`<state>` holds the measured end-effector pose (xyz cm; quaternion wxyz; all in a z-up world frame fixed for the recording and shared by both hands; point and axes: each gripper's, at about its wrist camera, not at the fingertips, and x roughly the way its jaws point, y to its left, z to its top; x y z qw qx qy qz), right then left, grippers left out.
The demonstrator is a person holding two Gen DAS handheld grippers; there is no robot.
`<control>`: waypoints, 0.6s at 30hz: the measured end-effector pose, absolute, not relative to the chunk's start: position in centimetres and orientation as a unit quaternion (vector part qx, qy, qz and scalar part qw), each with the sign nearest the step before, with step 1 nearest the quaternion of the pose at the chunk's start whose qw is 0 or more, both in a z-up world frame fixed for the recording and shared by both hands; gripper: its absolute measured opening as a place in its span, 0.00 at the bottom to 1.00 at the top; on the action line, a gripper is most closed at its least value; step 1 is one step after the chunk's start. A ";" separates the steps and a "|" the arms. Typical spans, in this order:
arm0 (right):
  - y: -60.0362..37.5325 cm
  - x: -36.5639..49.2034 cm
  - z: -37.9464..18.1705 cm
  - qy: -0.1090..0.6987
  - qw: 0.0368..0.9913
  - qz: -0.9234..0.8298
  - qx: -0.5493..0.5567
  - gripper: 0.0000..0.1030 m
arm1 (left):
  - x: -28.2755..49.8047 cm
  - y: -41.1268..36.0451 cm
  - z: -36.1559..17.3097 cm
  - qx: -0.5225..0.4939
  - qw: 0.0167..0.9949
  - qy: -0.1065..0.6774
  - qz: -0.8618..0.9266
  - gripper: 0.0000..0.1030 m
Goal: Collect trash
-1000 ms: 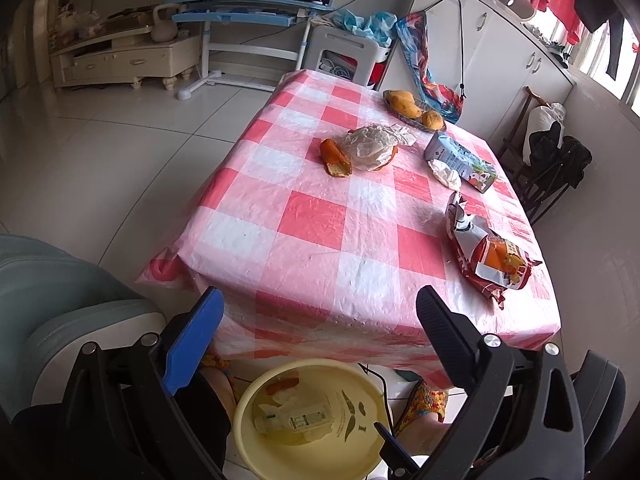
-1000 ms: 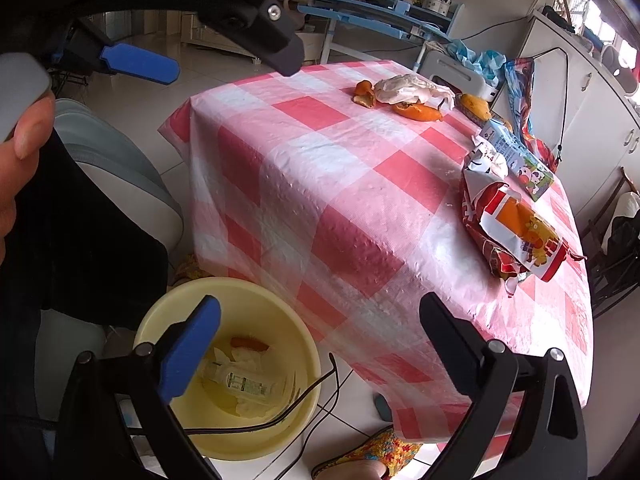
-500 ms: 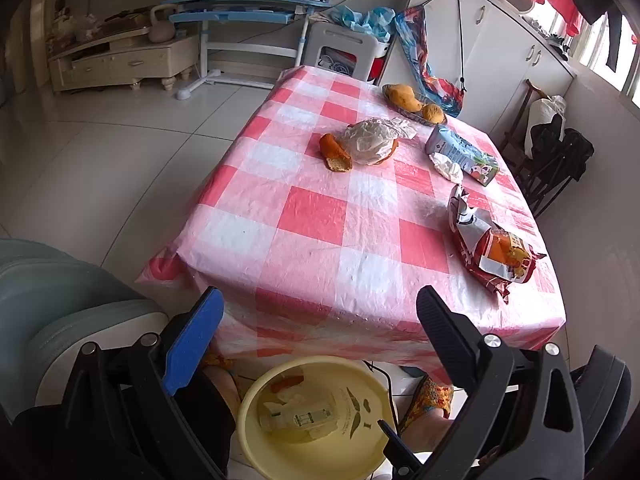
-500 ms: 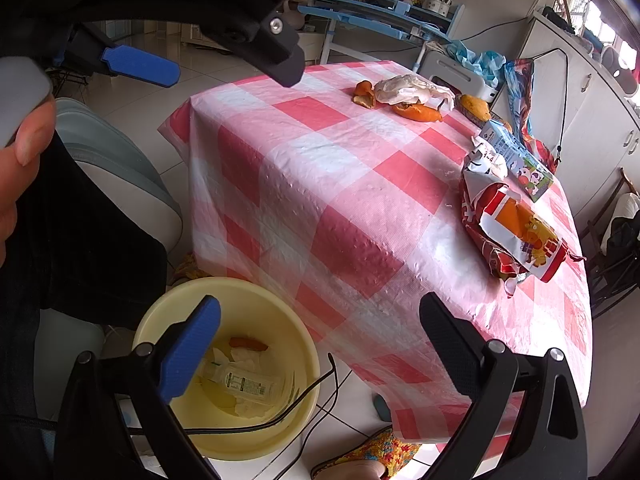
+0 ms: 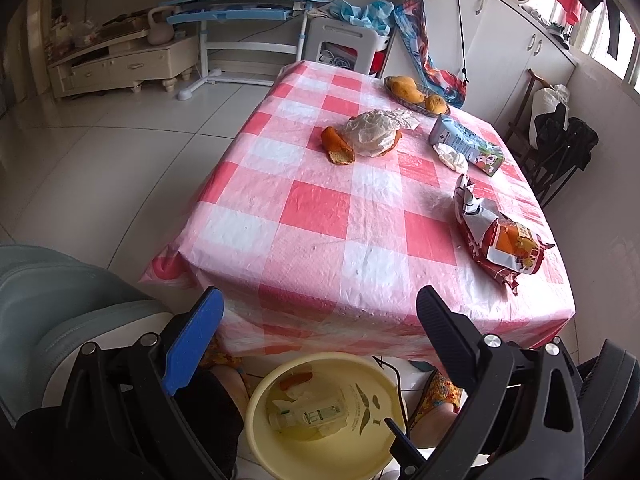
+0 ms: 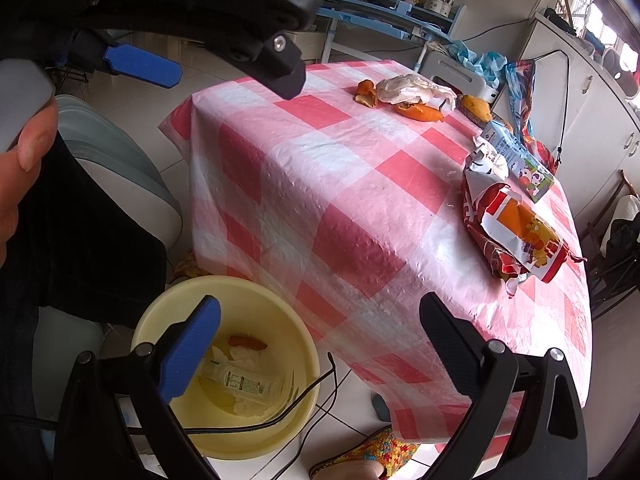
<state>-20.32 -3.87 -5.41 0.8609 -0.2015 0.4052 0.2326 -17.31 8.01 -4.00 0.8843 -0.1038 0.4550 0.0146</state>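
A yellow bin (image 5: 384, 452) (image 6: 280, 312) stands on the floor at the table's near edge, holding a clear plastic bottle (image 5: 308, 416) (image 6: 240, 380), tissue and an orange scrap. On the red-checked tablecloth (image 5: 320, 216) lie a red snack bag (image 5: 500, 240) (image 6: 516, 236), a milk carton (image 5: 468, 144) (image 6: 520, 160), a crumpled tissue (image 5: 452, 156), a clear plastic bag (image 5: 376, 132) (image 6: 412, 88) and orange peels (image 5: 336, 144) (image 6: 418, 111). My left gripper (image 5: 320, 328) is open above the bin. My right gripper (image 6: 320, 336) is open beside the bin, with nothing between its fingers.
A dish of mangoes (image 5: 416, 92) sits at the table's far edge. A grey-green chair (image 5: 52, 304) is at the near left. The person's feet in patterned slippers (image 6: 376, 452) flank the bin, and a black cable (image 6: 304, 400) crosses its rim. Cabinets and a dark chair (image 5: 560, 148) stand right.
The left gripper has drifted slightly back and up, so the table sits a little lower in its view. The right gripper has barely moved. Both stay open.
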 end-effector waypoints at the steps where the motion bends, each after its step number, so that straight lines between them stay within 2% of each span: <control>1: -3.9 -20.3 -5.4 0.405 0.861 0.232 -0.202 0.92 | -17.3 8.0 -4.0 -0.103 0.884 0.455 0.015 0.91; 18: -4.0 -20.4 -5.5 0.405 0.860 0.233 -0.204 0.92 | -17.3 7.9 -4.0 -0.103 0.884 0.455 0.015 0.91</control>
